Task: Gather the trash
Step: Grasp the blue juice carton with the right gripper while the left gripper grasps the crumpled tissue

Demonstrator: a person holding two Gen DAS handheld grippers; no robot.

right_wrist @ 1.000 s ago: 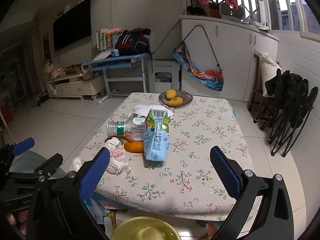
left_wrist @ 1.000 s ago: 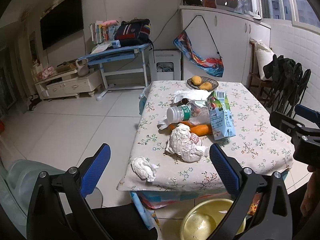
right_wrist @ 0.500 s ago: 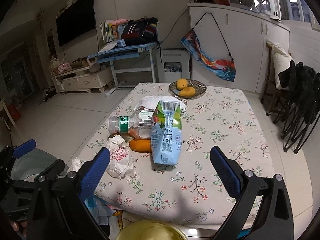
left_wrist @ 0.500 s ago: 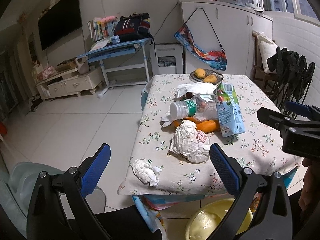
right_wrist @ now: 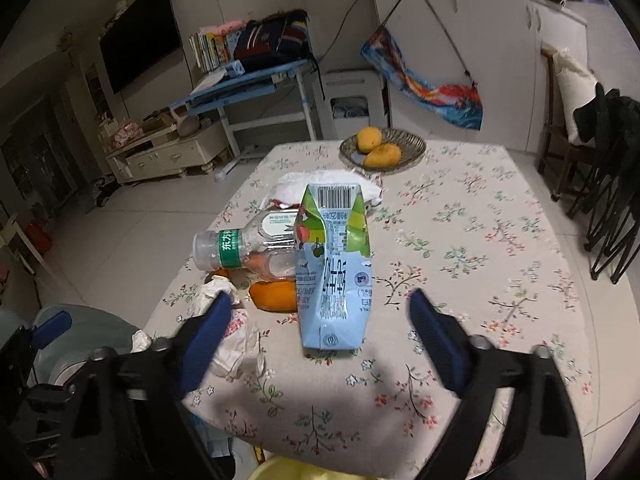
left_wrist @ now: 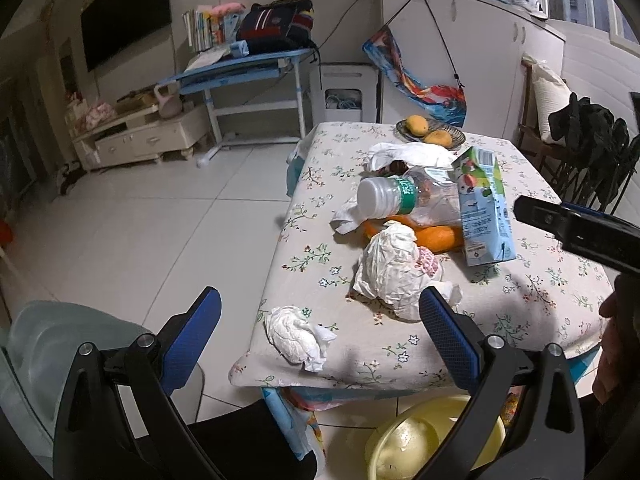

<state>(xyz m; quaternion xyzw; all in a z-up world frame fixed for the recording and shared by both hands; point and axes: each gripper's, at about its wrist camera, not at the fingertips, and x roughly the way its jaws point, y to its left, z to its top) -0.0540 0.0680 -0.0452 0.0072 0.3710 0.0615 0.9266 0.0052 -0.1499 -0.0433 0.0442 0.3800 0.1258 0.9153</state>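
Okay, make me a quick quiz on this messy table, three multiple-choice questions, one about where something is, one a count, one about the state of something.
1. Where is the crumpled tissue?
A. near the table's front left corner
B. in the fruit bowl
C. on top of the carton

2. How many mangoes are in the fruit bowl?
A. one
B. two
C. four

3. How is the plastic bottle placed?
A. standing upright
B. lying on its side
C. hanging off the table

Answers: 1 A, it sits alone by the tablecloth's near edge. 2 B, two yellow fruits show. 3 B, it lies sideways beside the milk carton.
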